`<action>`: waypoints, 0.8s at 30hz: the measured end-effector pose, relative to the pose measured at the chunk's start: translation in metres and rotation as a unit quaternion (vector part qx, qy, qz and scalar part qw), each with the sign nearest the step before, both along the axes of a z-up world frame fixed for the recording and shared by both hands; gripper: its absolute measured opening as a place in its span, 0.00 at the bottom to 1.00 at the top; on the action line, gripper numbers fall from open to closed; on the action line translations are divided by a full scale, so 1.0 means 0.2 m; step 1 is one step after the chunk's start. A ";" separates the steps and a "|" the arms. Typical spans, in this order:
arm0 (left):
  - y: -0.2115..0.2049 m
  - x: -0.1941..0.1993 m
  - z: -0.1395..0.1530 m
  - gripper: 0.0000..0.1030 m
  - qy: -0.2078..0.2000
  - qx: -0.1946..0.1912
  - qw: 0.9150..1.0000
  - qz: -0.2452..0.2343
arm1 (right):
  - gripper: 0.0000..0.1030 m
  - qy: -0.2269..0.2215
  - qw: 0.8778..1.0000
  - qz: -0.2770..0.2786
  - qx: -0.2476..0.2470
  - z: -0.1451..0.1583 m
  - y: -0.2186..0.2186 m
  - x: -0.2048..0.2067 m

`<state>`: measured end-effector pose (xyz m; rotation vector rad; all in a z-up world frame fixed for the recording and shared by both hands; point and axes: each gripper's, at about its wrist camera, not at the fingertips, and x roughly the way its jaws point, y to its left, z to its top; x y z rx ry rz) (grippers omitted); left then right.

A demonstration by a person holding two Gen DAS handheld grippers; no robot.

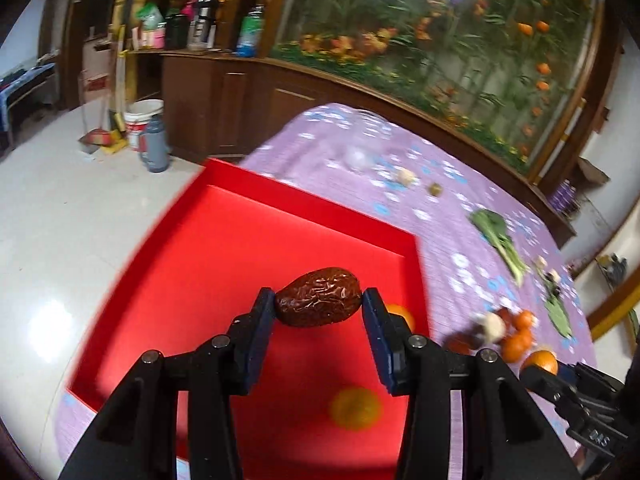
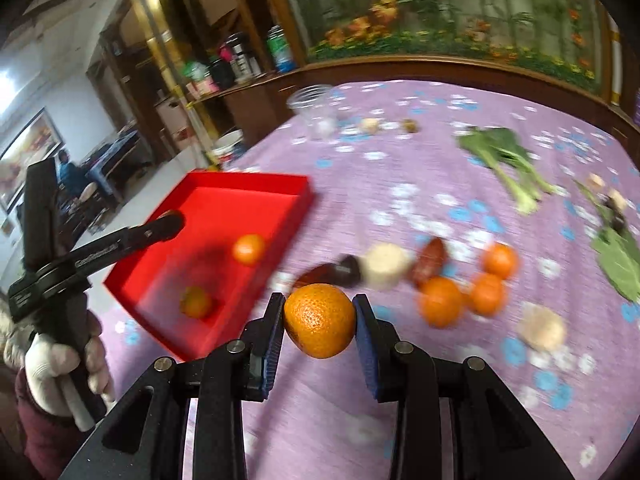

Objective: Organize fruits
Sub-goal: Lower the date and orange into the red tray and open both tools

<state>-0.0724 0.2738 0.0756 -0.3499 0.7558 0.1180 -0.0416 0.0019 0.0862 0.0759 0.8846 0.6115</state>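
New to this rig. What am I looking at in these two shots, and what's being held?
There is no robot here: a person holds a hand-operated two-finger claw in each hand, and each claw carries a fisheye camera looking forward along its fingers. So each picture shows its own claw at the bottom edge.

The left-wrist view shows the left claw shut on a wrinkled dark red date, held above a red tray with two oranges in it.

The right-wrist view shows the right claw shut on an orange above a purple flowered tablecloth. The gloved hand at the left holds the other claw.

Loose on the cloth lie more oranges, more dates, leafy greens and a clear cup.
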 end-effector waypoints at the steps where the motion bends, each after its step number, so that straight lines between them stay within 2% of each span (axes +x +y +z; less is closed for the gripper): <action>1: 0.04 0.01 -0.01 0.42 0.003 0.000 1.000 0.005 | 0.36 0.002 1.000 0.009 0.001 0.00 0.05 0.01; 10: 0.23 0.06 -0.14 0.43 0.035 -0.016 0.999 0.034 | 0.37 0.020 0.997 0.076 -0.015 -0.06 0.51 0.09; 18: 0.27 0.05 -0.18 0.43 0.040 -0.031 0.998 0.041 | 0.38 0.035 0.995 0.087 -0.031 -0.17 0.67 0.17; 20: 0.28 0.04 -0.18 0.49 0.039 -0.037 0.998 0.043 | 0.38 0.039 0.995 0.088 -0.027 -0.18 0.68 0.19; 22: 0.29 0.03 -0.17 0.54 0.036 -0.042 0.998 0.044 | 0.43 0.044 0.995 0.086 -0.022 -0.19 0.68 0.20; 24: 0.28 0.03 -0.16 0.57 0.035 -0.041 0.998 0.044 | 0.53 0.045 0.995 0.085 -0.013 -0.18 0.66 0.21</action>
